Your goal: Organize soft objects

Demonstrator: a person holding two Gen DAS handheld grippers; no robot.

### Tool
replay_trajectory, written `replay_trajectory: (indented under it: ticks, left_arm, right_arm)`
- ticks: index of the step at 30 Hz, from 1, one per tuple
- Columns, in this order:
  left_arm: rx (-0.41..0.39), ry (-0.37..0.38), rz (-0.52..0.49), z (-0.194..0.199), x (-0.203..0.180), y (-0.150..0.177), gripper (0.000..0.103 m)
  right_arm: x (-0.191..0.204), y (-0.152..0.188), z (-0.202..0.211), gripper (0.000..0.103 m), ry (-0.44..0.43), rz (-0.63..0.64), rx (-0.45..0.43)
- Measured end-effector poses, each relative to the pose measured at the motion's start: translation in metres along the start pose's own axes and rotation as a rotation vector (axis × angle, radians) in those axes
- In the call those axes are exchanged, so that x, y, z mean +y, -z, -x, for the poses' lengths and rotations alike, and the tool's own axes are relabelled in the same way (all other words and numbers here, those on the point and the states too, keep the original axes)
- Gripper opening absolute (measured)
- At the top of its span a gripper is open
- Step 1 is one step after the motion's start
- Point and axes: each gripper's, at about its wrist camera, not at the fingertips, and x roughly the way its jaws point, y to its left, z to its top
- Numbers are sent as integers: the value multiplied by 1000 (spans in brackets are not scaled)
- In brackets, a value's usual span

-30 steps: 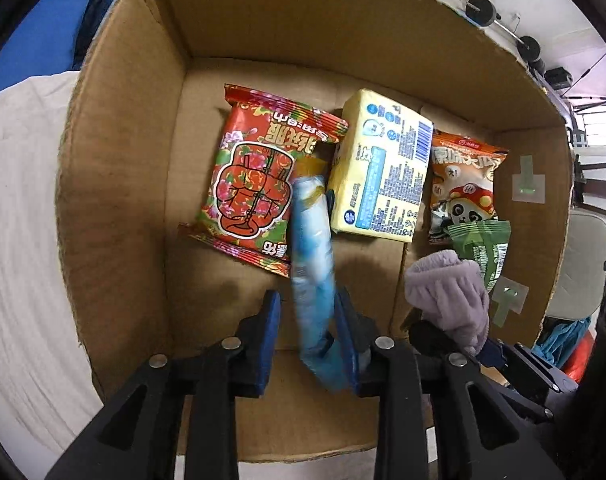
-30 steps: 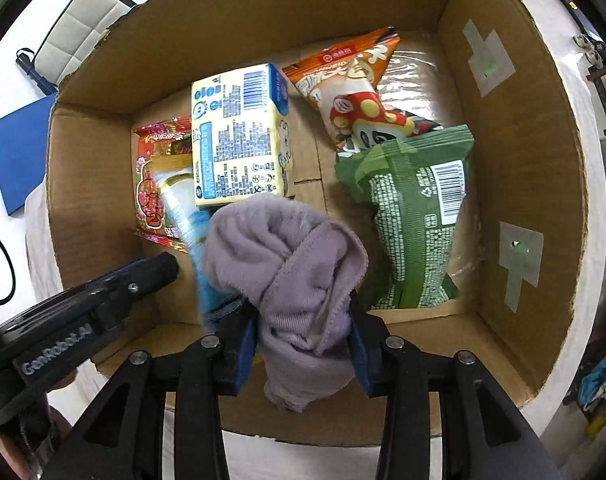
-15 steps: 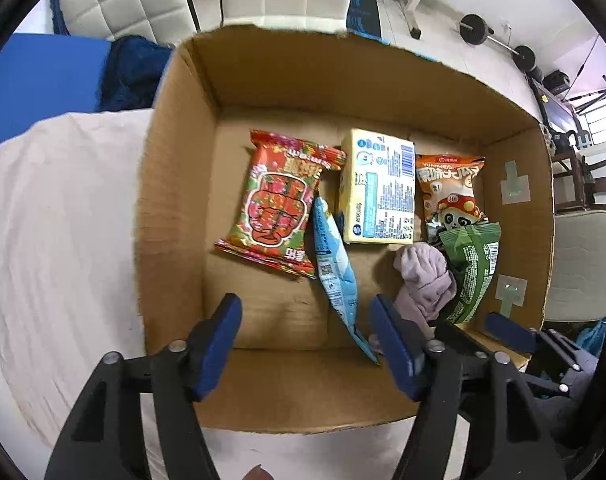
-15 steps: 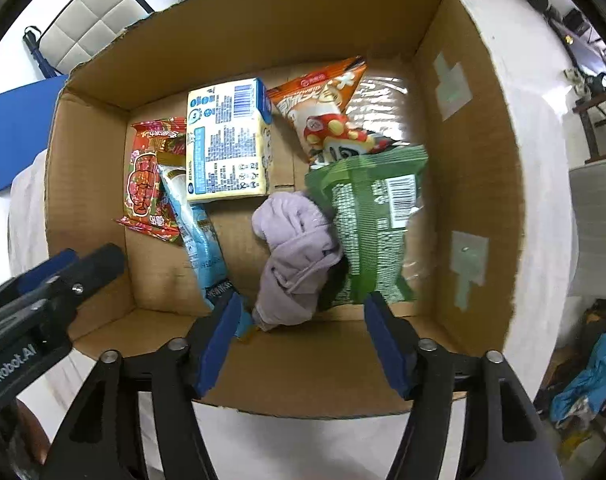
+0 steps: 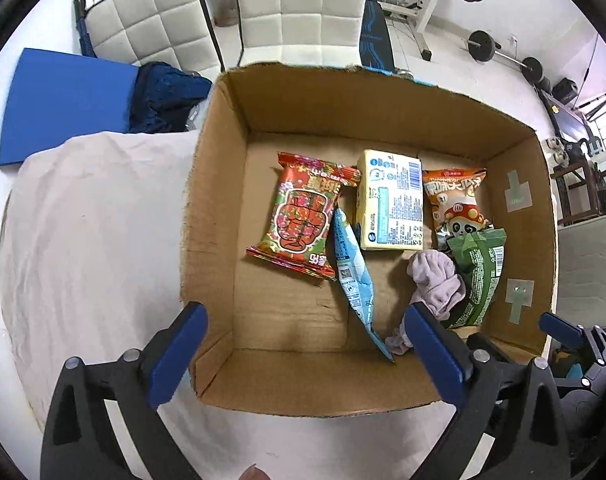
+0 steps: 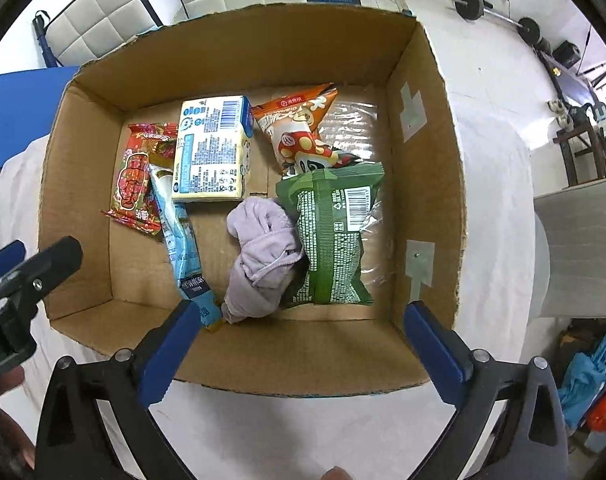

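Observation:
An open cardboard box [image 5: 215, 184] [image 6: 423, 128] holds a red snack bag [image 5: 303, 220] [image 6: 137, 184], a yellow pack [image 5: 391, 204] [image 6: 211, 152], an orange mushroom bag [image 5: 455, 200] [image 6: 299, 136], a green bag [image 5: 479, 272] [image 6: 331, 240], a light blue packet [image 5: 353, 276] [image 6: 181, 236] and a lilac cloth [image 5: 435, 280] [image 6: 263, 252]. My left gripper [image 5: 303, 356] is open and empty above the box's near edge. My right gripper [image 6: 303, 352] is open and empty above the near edge; its tip also shows in the left wrist view [image 5: 559, 328].
The box stands on a white cloth-covered surface [image 5: 83, 240] [image 6: 499, 200]. Behind it are white quilted chairs [image 5: 299, 4], a blue mat [image 5: 63, 100], dark blue fabric [image 5: 163, 96] and gym weights [image 5: 479, 44]. A clear plastic bag [image 6: 351, 120] lies under the right-hand snacks.
Both grippers opened and pulled back up out of the box. The left let go of the blue packet and the right let go of the lilac cloth; both now lie on the box floor.

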Motion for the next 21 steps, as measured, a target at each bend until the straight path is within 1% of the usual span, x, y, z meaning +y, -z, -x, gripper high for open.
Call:
replay_trajectory:
  ticks: [6,10,12,16,21]
  left_arm:
    - [-44,-12,9,16,0,5,101]
    - [-84,-18,2,37,-1,13,101]
    - [-107,-23,1,48,-3,19,101]
    - [-167,-23,2,84,-5,37,101]
    - [-239,-7,3,128,-8,61,101]
  right_arm:
    - [1,3,8,103,4,1,-17]
    - [1,12,24,103,-1,4,-47]
    - [0,19,37,103,-7,4,-68]
    - [-5,38,71,103,-29,-6,-125]
    - [-11,71,118,103,-58,-8,-212]
